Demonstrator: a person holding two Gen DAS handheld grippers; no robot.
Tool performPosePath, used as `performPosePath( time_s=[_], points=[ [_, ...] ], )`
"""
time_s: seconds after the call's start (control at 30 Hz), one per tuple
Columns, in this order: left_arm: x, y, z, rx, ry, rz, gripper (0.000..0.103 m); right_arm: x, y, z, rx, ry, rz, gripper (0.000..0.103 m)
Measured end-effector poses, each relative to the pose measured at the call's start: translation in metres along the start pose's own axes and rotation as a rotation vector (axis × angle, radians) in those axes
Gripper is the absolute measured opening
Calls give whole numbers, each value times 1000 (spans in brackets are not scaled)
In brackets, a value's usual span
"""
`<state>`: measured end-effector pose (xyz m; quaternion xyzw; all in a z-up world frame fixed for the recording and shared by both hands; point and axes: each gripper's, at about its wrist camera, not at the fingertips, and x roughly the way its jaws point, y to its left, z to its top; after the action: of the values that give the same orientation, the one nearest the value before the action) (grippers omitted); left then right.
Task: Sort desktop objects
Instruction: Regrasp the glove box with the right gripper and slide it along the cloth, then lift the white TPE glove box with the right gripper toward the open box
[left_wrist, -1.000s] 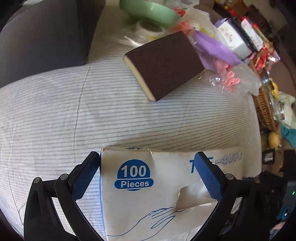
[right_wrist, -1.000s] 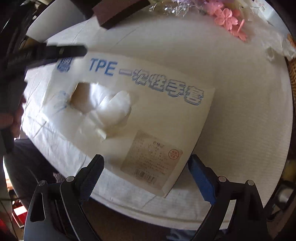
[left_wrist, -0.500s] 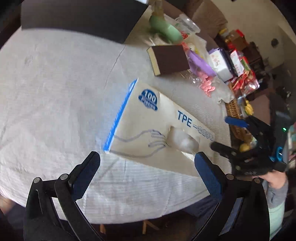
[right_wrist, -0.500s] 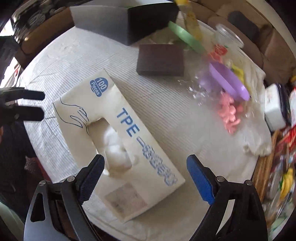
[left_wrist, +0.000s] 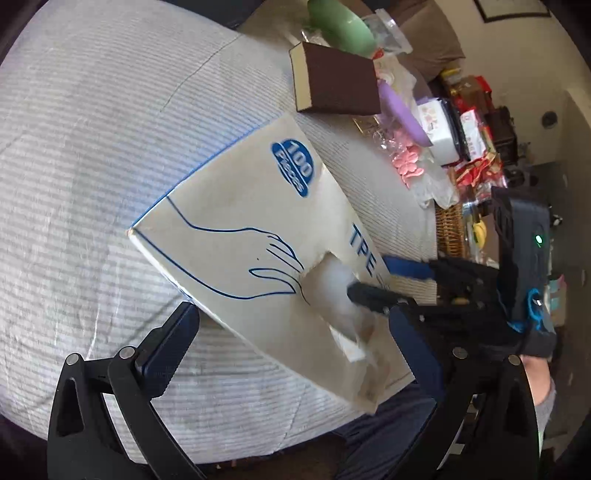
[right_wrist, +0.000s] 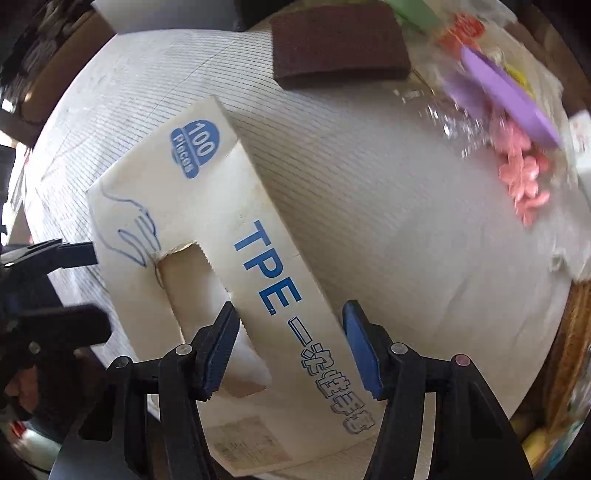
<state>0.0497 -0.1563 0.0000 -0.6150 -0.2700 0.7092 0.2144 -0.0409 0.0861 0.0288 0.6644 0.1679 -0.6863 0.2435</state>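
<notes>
Glove box straddled by the right gripper's closing fingers

Glove box, a flat white cardboard carton (left_wrist: 255, 236) printed in blue with "100 Pieces", a hand outline and "TPE", lies slantwise near the front edge of the counter (left_wrist: 92, 147), which is covered in a pale striped cloth. A torn rectangular opening (right_wrist: 192, 280) in the carton's top shows white, filmy gloves inside.

The right gripper (right_wrist: 288, 343) points down over the carton's near end. Its fingers are closing: one blue pad (right_wrist: 218, 347) sits over the torn opening, the other stands over the carton's long edge, so the strip of cardboard bearing the lettering lies between them. I cannot tell whether the pads press on it yet.

The left gripper (left_wrist: 291, 350) hangs low beside the carton's other long side with its fingers spread wide and holding nothing.

Behind the carton rests a brown sponge block with a yellow edge (left_wrist: 336, 83). Further back lie a pale green bowl (left_wrist: 340, 26), a lilac plastic dish (left_wrist: 402, 110) and a clear bag holding pink flower-shaped pieces (left_wrist: 408, 164)
</notes>
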Motion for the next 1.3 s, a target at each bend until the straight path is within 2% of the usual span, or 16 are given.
performPosePath(
  time_s=[0.1, 0.13, 0.2, 0.3, 0.37, 0.4, 0.47, 0.57, 0.63, 0.7, 0.83, 0.9, 0.97, 1.0, 1.13, 1.3],
  points=[
    [5, -4, 18, 31, 16, -11, 103, 3, -11, -20, 112, 8, 128, 53],
    [5, -4, 20, 33, 27, -24, 103, 6, -13, -25, 131, 8, 143, 52],
    [4, -2, 15, 28, 40, -40, 103, 12, -13, -31, 133, -8, 130, 56],
    [-2, 5, -9, 32, 23, -60, 103, 12, -4, -32, 104, -50, 78, 59],
    [-7, 10, -23, 8, 25, -100, 103, 14, 5, -32, 75, -68, 53, 57],
    [-8, 13, -28, -10, 26, -125, 103, 14, 6, -32, 78, -79, 62, 52],
    [-12, 19, -33, -44, 11, -164, 103, 15, -3, -34, 141, -101, 149, 50],
    [-14, 28, -35, -86, 1, -208, 103, 18, -31, -46, 296, -143, 329, 50],
    [-14, 31, -33, -101, 9, -221, 103, 27, -54, -59, 430, -171, 499, 50],
    [-13, 28, -31, -100, 24, -218, 103, 32, -66, -71, 489, -209, 585, 49],
    [-16, 11, -27, -35, 21, -212, 102, 37, -62, -80, 500, -250, 584, 49],
    [-19, 3, -28, -5, 16, -221, 97, 28, -65, -80, 495, -263, 592, 49],
    [-23, -4, -27, 17, 19, -228, 77, 12, -70, -79, 475, -275, 581, 49],
    [-26, -7, -26, 27, 19, -228, 74, 2, -66, -77, 459, -282, 573, 49],
    [-59, -16, -14, 77, -23, -242, 59, -27, -40, -46, 392, -313, 538, 49],
    [-116, -31, 26, 160, -73, -223, 59, -75, -5, 2, 307, -372, 533, 49]
  ],
)
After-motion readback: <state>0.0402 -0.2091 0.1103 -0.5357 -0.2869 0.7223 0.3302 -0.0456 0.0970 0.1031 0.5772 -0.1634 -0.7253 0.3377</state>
